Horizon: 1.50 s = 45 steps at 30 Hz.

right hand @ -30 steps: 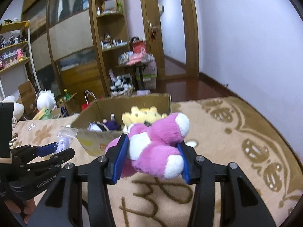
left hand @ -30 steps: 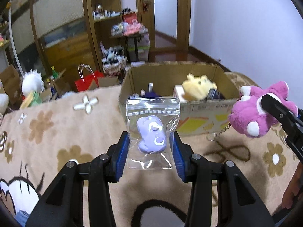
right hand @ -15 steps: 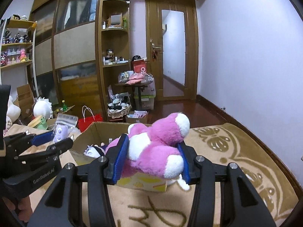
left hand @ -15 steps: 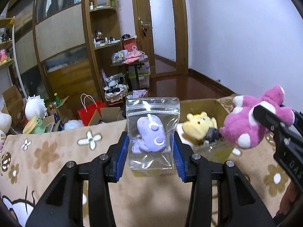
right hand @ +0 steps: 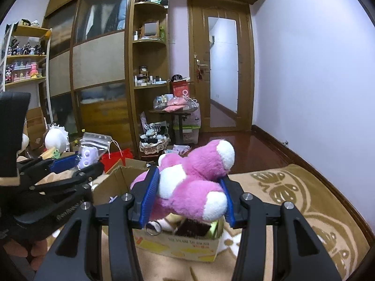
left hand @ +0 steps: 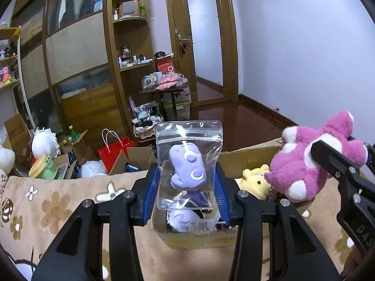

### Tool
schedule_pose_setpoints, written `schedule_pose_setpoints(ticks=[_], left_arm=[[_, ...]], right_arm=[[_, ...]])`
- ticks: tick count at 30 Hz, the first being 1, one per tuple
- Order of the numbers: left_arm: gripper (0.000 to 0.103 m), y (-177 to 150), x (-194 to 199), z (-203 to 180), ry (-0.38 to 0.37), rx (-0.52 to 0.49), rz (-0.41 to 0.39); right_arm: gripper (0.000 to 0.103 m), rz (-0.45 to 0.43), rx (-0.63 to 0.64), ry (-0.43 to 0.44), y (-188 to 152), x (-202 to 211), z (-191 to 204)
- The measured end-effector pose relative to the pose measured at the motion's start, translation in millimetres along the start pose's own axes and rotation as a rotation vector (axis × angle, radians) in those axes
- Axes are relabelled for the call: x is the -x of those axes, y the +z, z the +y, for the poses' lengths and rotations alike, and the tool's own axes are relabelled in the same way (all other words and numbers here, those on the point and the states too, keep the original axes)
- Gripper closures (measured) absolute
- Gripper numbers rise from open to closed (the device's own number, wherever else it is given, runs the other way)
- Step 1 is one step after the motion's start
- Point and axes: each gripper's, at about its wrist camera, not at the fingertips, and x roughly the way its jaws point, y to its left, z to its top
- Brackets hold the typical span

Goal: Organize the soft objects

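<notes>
A clear zip bag (left hand: 188,164) with a purple soft toy (left hand: 187,167) inside sits pinched between the blue pads of the left gripper (left hand: 187,192), held above the open cardboard box (left hand: 248,158). To its right, the right gripper (right hand: 187,196) is clamped on a pink plush (right hand: 194,182) – also over the box, where a yellow plush (left hand: 255,182) lies. The box rests on a patterned blanket (left hand: 58,201).

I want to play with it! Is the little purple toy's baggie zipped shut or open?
Looks shut. The clear bag shows its zip strip flat and straight across the top, with the purple toy fully inside.
</notes>
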Motion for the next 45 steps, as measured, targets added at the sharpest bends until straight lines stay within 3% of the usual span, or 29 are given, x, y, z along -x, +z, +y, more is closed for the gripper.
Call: schedule_pose_setpoints(ticks=[8, 16, 22, 28, 33, 37, 41, 45], left_arm=[[0.06, -3.3, -25.6, 1.2, -0.011, 0.014, 0.048], [0.059, -14.8, -50.4, 6.0, -0.057, 0.042, 0.139], [0.058, -24.8, -64.6, 10.4, -0.082, 0.064, 0.206], [0.042, -28.3, -66.9, 12.9, -0.078, 0.071, 0.226], [0.023, -32.1, -59.3, 16.3, -0.035, 0.06, 0.228], [0.017, -32.0, -46.8, 22.7, -0.018, 0.067, 0.22], [0.011, -33.5, -29.4, 28.0, -0.002, 0.077, 0.202], [0.006, -35.2, -13.2, 28.6, 0.006, 0.071, 0.194]], right_arm=[[0.052, -0.014, 0.014, 0.014, 2.6, -14.4, 0.3], [0.052, 0.043, -0.06, 0.051, -17.1, -38.5, -12.2], [0.051, 0.108, -0.131, 0.129, -34.2, -55.9, -22.0], [0.05, 0.147, -0.158, 0.157, -43.3, -65.6, -23.6], [0.039, 0.151, -0.179, 0.149, -44.8, -61.3, -28.8], [0.019, 0.139, -0.169, 0.125, -41.2, -51.2, -30.7], [0.006, 0.132, -0.139, 0.101, -34.3, -38.4, -28.6], [0.004, 0.124, -0.115, 0.088, -28.1, -22.8, -26.9]])
